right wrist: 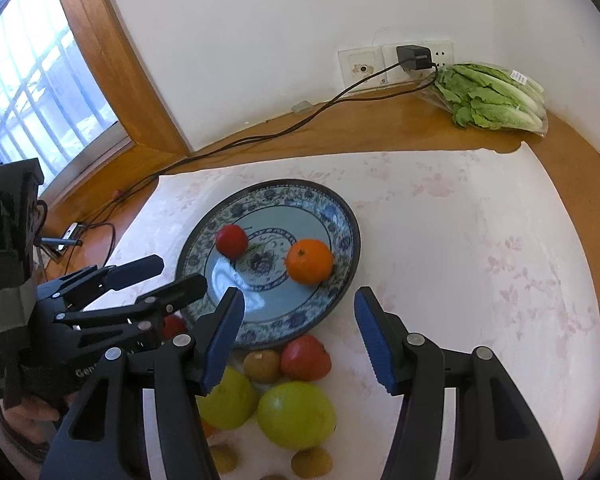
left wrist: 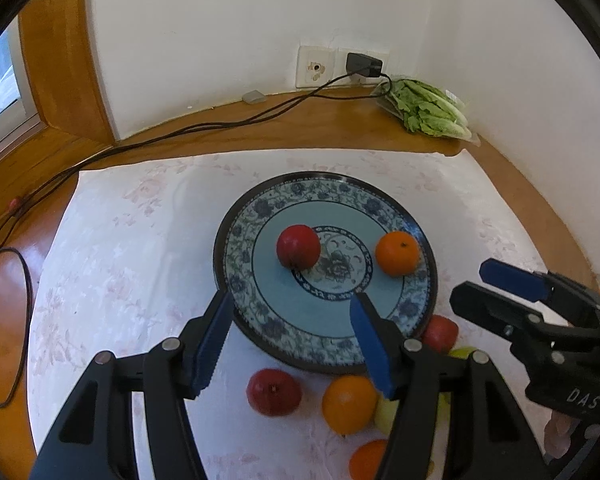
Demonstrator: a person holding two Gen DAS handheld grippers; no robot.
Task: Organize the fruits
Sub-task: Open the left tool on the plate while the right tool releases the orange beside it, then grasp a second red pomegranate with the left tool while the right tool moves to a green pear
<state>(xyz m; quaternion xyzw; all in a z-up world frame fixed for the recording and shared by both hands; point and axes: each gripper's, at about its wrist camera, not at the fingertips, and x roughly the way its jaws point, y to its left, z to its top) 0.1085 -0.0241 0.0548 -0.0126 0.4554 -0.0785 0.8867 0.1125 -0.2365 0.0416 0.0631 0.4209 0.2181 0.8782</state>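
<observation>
- Nearest the cam: left gripper (left wrist: 292, 344), jaws wide apart w/ nothing between them, hovering over the near rim of the plate (left wrist: 236, 240).
- Right gripper (right wrist: 300, 340) same deal, jaws apart and empty, hanging just above the loose fruit pile.
- Already on the plate: a red apple (left wrist: 298, 246) near the middle and an orange (left wrist: 397, 253) toward the right rim, apart from each other.
- Not plated yet, on the cloth (right wrist: 480, 240) by the near rim: red fruit (left wrist: 274, 392), another orange (left wrist: 349, 404), a red one tucked against the rim (right wrist: 305, 358), two green apples (right wrist: 296, 414) and (right wrist: 228, 398), plus small brown ones (right wrist: 261, 366), prob kiwis but can't be sure.
- So imo we're between picks, roughly a quarter done.
- Next move prob: drop either gripper onto one loose fruit and close gently. They're round and packed tight, so neighbours could roll.
- Writing: "DAS" on the right gripper body in the left view; partial "Gen.." on the left one in the right view. Lettuce bag (right wrist: 496, 96) at the back of the worktop has a label, too small to read.
</observation>
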